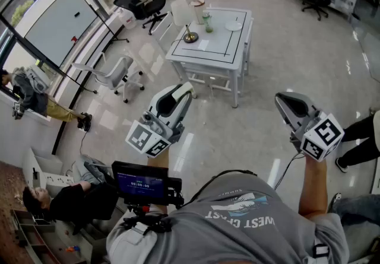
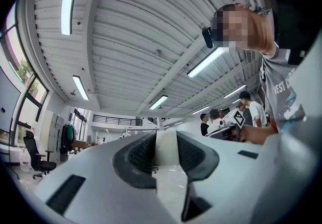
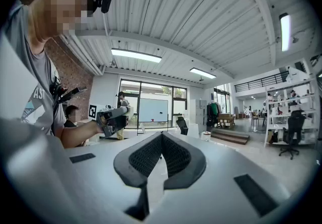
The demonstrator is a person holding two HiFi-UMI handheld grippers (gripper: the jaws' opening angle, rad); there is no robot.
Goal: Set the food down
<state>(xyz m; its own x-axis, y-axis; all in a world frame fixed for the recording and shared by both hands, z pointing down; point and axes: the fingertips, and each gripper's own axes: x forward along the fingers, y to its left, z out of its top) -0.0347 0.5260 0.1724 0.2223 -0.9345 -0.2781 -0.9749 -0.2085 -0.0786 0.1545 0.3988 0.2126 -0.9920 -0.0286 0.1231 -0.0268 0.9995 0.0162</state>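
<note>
Two in hand | left gripper (image 2: 166, 140) jaws apart | right gripper (image 3: 162, 140) jaws together | one table (image 1: 221, 40)

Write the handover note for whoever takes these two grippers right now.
Left gripper: jaws apart, nothing between them.
Right gripper: jaws together, empty.
Both are up in front of the person, away from the white table across the floor.
Food: none in either gripper; none can be made out on the table, which carries a lamp, a green bottle and a white dish.
Done: cannot tell. Left: find the food, set it down.
</note>
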